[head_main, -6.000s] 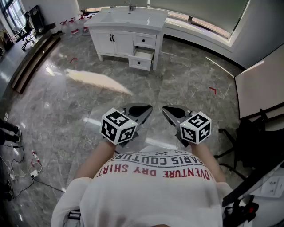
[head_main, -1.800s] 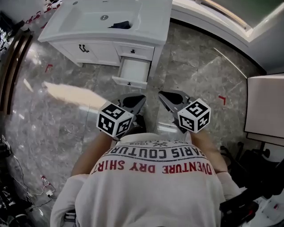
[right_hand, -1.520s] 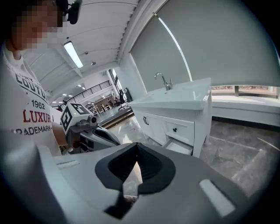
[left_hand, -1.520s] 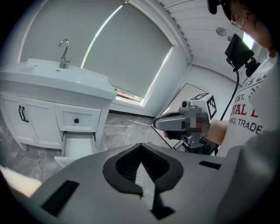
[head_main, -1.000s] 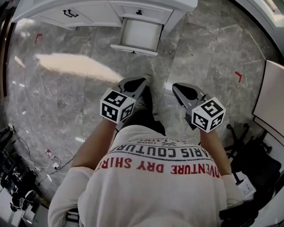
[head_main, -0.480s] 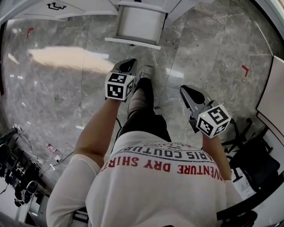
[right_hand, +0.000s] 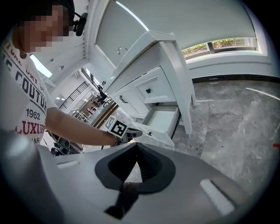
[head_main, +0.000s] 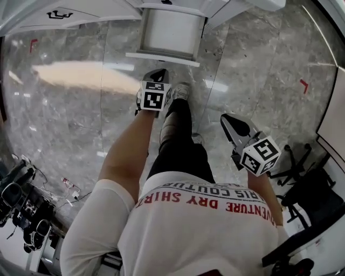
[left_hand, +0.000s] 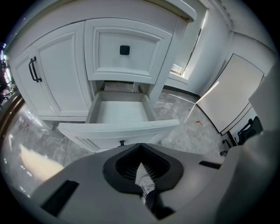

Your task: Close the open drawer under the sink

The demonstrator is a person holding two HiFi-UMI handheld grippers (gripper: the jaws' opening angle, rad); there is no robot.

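1. Hanging open at the top centre of the head view, the drawer [head_main: 171, 31] juts out of the white cabinet [head_main: 81, 12] toward the person.
2. The left tongs [head_main: 157, 74] reach up to just below the drawer's front panel, near it but apart, with their tips pressed together.
3. In the left gripper view, the small black knob [left_hand: 122, 142] on that front panel sits just above the closed tips, at the frame's centre.
4. Above the open drawer, an upper drawer [left_hand: 105, 57] with a square black knob sits flush in the cabinet.
5. The right tongs [head_main: 227, 117] hang at the right of the head view, well apart from the drawer, over the grey marble floor [head_main: 64, 129]; their tips also meet.
6. A shoe [head_main: 180, 91] rests on the floor just right of the left tongs.
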